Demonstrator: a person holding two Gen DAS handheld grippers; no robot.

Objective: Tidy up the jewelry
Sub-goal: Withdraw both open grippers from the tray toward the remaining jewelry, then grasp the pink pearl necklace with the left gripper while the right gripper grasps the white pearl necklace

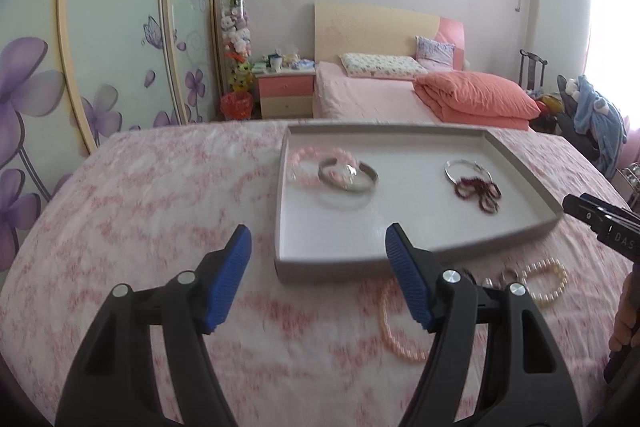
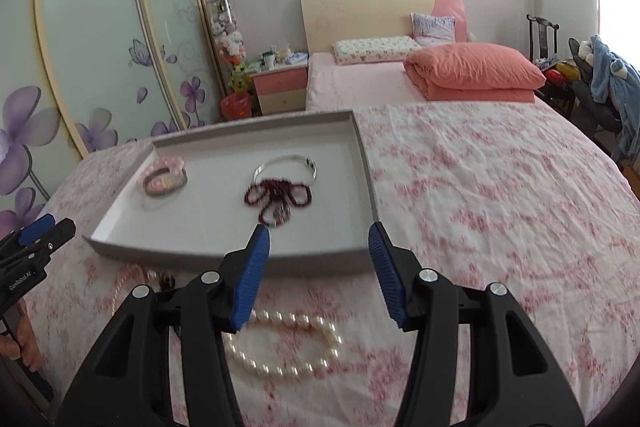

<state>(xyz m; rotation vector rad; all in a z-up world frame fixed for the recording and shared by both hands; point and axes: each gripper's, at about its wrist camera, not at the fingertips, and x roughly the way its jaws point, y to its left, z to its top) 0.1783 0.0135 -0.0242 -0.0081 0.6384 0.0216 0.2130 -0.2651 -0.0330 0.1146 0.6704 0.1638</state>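
Grey tray (image 2: 366, 163) holds bracelets; white pearl bracelet (image 2: 280, 347) lies outside.

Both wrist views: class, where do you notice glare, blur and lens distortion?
Left wrist view: window blown out white at right, wardrobe doors bowed by fisheye, pink bead string smeared. Right wrist view: same glare top right, bedspread print blurred, pearl bracelet fairly sharp.

Daylight is flooding in from a window (image 1: 612, 7) far right of the left hand-held gripper (image 1: 318, 277), blowing out to white glare. Fisheye distortion is bending the wardrobe doors (image 2: 100, 39) and darkening the corners, while motion blur is softening the bedspread (image 2: 500, 195) ahead of the right hand-held gripper (image 2: 319, 273).
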